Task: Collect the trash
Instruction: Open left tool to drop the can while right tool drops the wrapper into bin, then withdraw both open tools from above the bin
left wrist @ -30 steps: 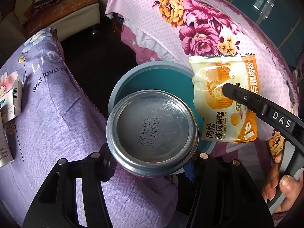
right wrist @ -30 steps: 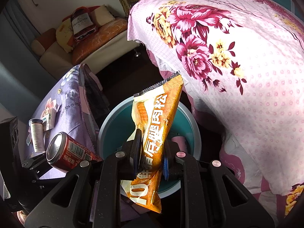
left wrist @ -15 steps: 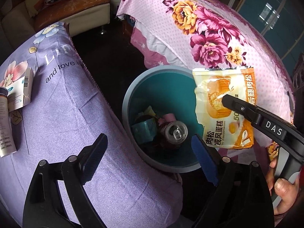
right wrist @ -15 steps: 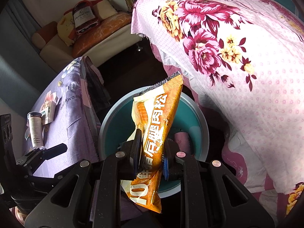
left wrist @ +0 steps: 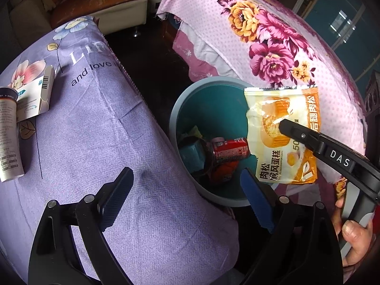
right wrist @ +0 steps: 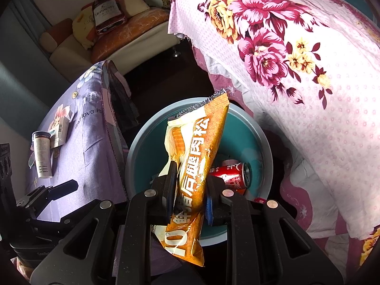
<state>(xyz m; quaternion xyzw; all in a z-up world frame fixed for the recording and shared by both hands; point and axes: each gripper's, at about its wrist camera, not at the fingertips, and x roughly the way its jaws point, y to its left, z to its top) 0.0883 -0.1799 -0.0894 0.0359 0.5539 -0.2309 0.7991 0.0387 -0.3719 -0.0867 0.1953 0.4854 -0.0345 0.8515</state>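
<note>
Orange cake wrapper (right wrist: 190,166) hangs above the teal bin (left wrist: 213,109), pinched by the right gripper (right wrist: 190,190). Left gripper (left wrist: 187,197), jaws just opened wide and empty; red can (left wrist: 230,150) lies inside the bin.

Lilac purple bedspread (left wrist: 99,128) printed with pale flowers and white lettering, pink quilt (left wrist: 273,47) with large magenta and orange blooms, tan cushioned sofa (right wrist: 133,30) at the back, bottle-shaped printed cushion (right wrist: 106,14) lying on it, dark floor (left wrist: 147,66) between
</note>
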